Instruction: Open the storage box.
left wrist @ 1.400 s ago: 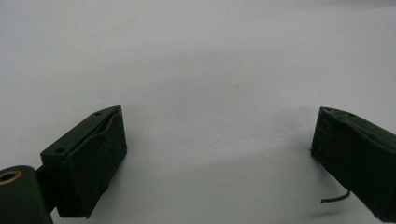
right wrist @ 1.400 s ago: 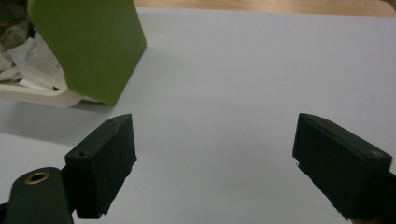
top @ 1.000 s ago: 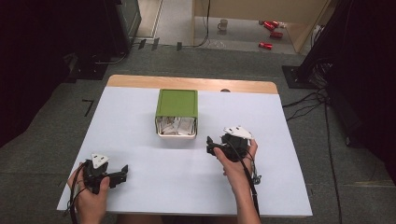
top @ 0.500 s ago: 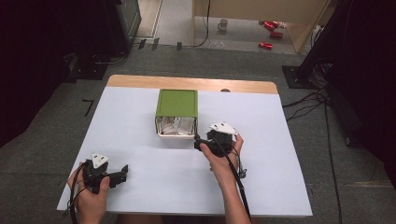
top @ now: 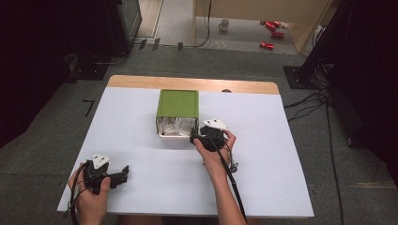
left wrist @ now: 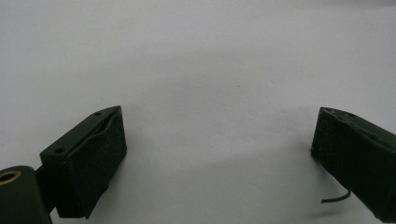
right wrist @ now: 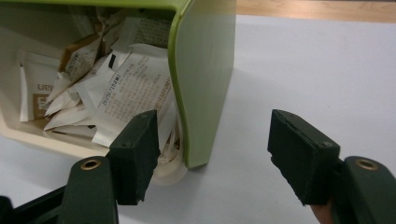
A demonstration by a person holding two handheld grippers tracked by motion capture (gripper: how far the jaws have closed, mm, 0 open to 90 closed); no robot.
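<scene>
While lying on its side on the white table (top: 141, 136), the green box (top: 178, 103) shows paper sachets (right wrist: 126, 88) inside. Right gripper (right wrist: 212, 140), jaws apart, straddles the box's side wall; left gripper (left wrist: 217, 140), jaws apart and empty, rests well apart from the box.
</scene>
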